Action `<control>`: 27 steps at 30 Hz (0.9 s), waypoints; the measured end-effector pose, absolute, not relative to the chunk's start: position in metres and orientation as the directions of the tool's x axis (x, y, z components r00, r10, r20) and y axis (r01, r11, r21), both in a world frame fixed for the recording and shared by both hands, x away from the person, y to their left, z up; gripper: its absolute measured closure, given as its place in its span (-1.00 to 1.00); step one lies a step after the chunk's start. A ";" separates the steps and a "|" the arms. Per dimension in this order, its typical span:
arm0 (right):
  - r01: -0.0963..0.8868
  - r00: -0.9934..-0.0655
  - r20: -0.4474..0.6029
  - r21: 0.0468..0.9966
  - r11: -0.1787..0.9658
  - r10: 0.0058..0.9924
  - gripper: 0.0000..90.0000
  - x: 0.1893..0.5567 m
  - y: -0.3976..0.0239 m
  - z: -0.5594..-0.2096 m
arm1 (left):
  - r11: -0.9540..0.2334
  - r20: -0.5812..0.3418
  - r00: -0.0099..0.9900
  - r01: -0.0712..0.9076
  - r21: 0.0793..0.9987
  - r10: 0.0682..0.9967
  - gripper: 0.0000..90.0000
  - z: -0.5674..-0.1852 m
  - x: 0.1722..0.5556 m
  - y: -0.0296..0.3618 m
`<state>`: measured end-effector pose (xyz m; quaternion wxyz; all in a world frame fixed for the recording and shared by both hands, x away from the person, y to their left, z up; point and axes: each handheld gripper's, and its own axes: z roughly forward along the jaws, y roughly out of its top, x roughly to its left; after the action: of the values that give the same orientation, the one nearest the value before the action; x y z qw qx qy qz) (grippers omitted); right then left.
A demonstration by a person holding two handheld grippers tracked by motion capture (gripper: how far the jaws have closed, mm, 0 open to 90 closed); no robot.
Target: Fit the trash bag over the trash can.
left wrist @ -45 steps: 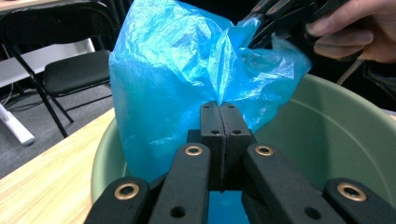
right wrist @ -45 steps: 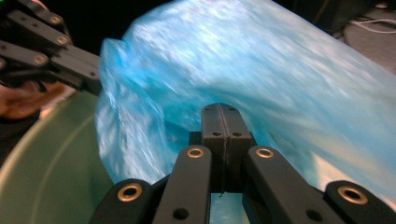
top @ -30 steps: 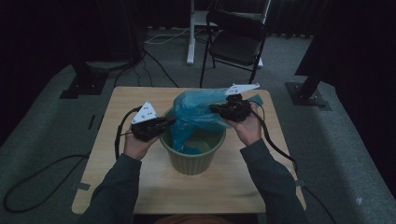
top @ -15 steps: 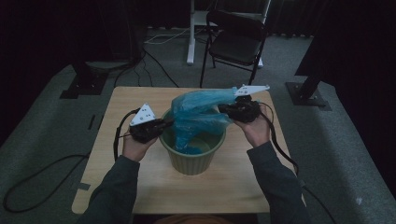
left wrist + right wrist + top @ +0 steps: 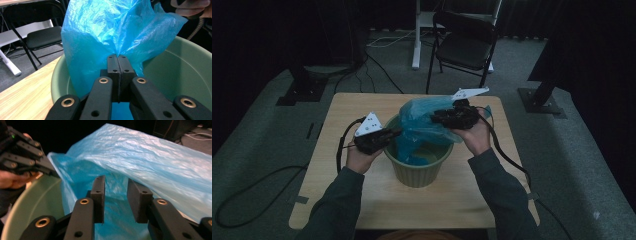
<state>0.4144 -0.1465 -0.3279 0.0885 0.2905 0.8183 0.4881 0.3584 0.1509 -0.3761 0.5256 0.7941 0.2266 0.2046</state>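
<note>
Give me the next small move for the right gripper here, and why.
Probably re-grip: the right gripper has just been opening, its jaws apart with no film pinched. The left gripper is shut on the crinkled blue plastic bag at the round green plastic bin. Close on the bag edge nearest, then draw it over the rim.

Left forearm: enters from the bottom of the high view, dark sleeve, angled up and slightly inward over the near-left part of the table.
Left hand [image 5: 357,157]: wrapped round the gripper body from below.
Left gripper [image 5: 395,133]: level, pointing toward the table's middle; jaws pressed together, a fold of blue bag [image 5: 105,37] pinched between the pads.
Right forearm: mirrors the left, over the near-right part.
Right hand [image 5: 477,139]: beneath its gripper.
Right gripper [image 5: 435,118]: pointing toward the left gripper; jaws apart, having just been opening, pads off the film.
</note>
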 end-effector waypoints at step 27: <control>0.426 -0.754 0.116 0.835 0.348 0.646 1.00 0.423 -0.143 -0.327 | -0.330 0.073 0.802 0.159 0.931 0.593 0.97 -0.381 0.357 0.163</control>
<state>0.4228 -0.1427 -0.3275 0.1179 0.3300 0.8123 0.4661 0.3565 0.1627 -0.3811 0.5275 0.7890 0.2384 0.2057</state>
